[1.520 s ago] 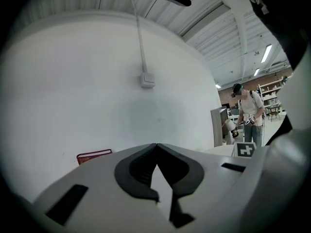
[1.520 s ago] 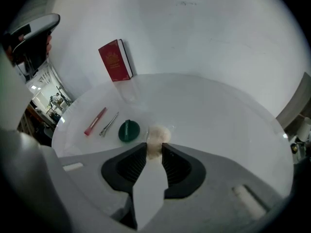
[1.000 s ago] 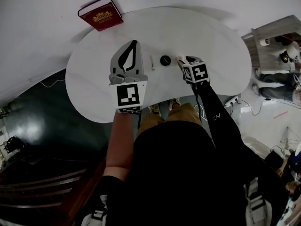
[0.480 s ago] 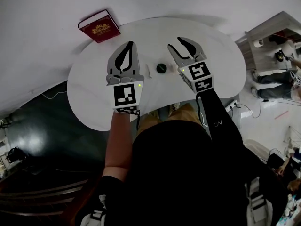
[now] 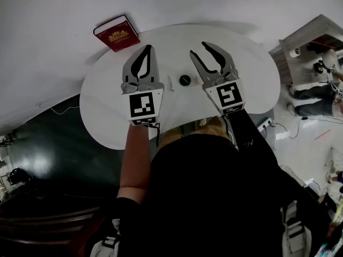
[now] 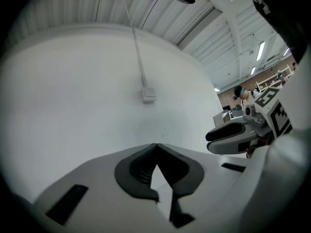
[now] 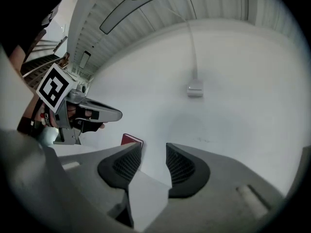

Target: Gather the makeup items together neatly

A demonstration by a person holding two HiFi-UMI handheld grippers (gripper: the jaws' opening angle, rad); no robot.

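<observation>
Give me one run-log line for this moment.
left gripper: shut, empty | right gripper: open, empty | black compact and white stick: side by side on table, ungripped

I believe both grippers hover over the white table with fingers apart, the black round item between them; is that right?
Not quite: the left gripper has its fingers together, as the left gripper view shows; only the right gripper has them apart. The black round item does lie between them.

You've got bright, even light on the white tabletop point(image 5: 252, 79), heavy fisheye warp with dark corners, and your body's basically a black silhouette.
</observation>
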